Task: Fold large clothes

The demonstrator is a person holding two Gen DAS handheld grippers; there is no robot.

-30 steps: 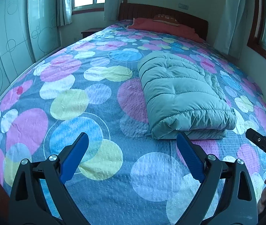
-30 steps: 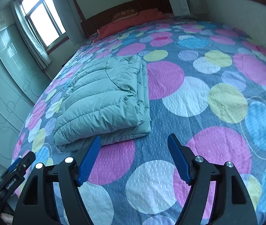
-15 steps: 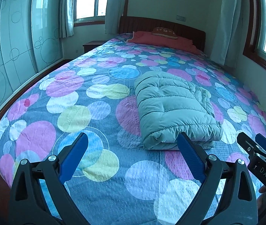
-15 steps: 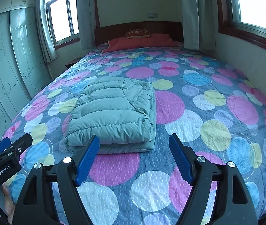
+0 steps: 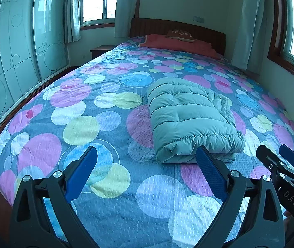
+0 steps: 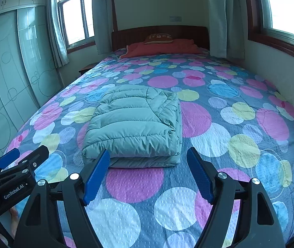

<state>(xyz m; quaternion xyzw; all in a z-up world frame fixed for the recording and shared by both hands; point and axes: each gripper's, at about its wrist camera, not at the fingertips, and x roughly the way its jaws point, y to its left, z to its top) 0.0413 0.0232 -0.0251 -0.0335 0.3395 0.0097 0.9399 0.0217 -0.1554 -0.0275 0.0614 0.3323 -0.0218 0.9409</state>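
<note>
While the green puffer jacket [image 5: 190,122] sits folded in the middle of the dotted bedspread [image 5: 97,107], both the left gripper [image 5: 147,165] and right gripper [image 6: 147,165] hover near its front edge, fingers wide apart, holding nothing.

A red pillow [image 6: 161,48] lies at the wooden headboard [image 6: 159,31], curtains [image 6: 217,16] flanking the windows.

Counts: one folded green puffer jacket [image 5: 190,119] is lying on one bed [image 5: 109,186]. Two grippers are showing: left gripper [image 5: 147,155], right gripper [image 6: 148,155]. One red blanket [image 6: 163,48] and one brown pillow [image 6: 159,38] are sitting at the head. Two windows are letting in light.
</note>
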